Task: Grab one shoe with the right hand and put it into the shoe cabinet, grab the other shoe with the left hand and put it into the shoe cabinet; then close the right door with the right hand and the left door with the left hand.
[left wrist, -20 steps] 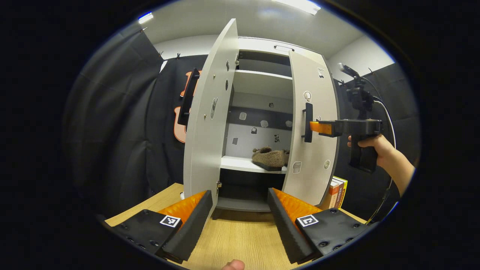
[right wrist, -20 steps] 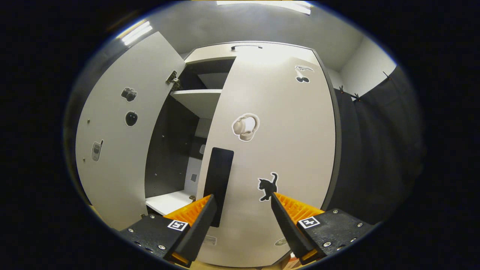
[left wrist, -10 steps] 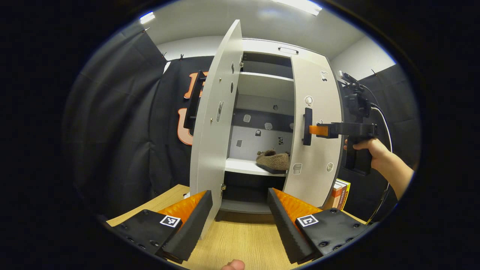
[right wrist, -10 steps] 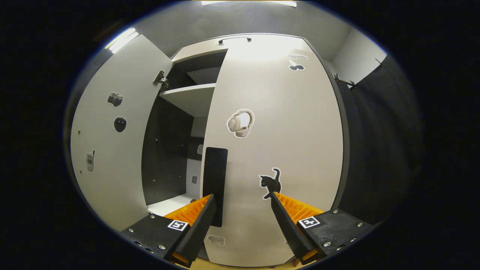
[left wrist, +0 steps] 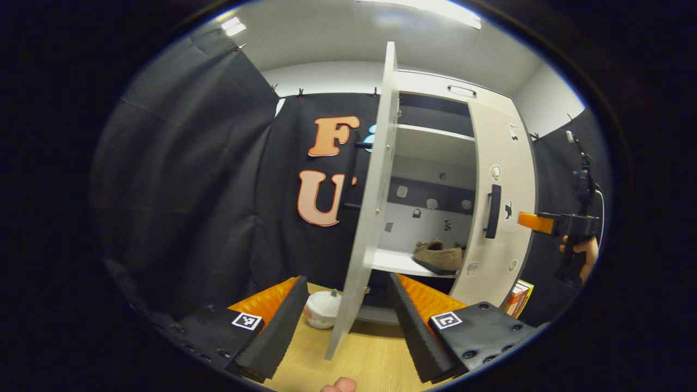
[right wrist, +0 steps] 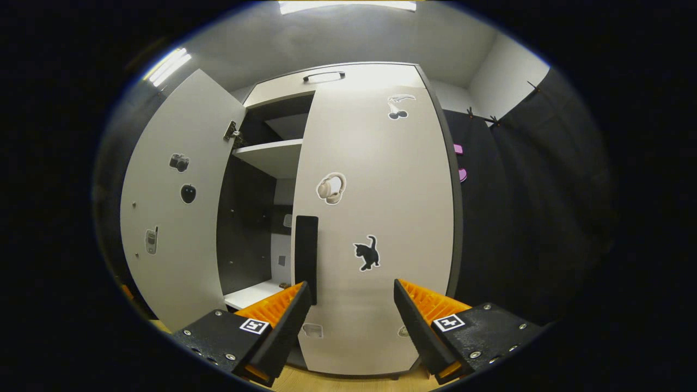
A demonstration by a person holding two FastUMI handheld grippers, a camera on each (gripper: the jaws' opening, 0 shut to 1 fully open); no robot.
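Pale-grey shoe cabinet (right wrist: 326, 81) stood ahead of both my wide, empty jaws with the shoes (left wrist: 437, 256) shelved inside and the right door (right wrist: 375, 218) looking shut beyond my right gripper (right wrist: 351, 321), so I judged my left gripper (left wrist: 346, 321) next had to push the edge-on left door (left wrist: 370, 207) closed.

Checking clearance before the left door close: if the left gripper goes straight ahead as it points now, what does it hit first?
Most likely the left door. It stands open, edge-on between the open fingers of the left gripper, nearer than the shelf with the shoe. Depth is uncertain, so it could just slip past the edge.
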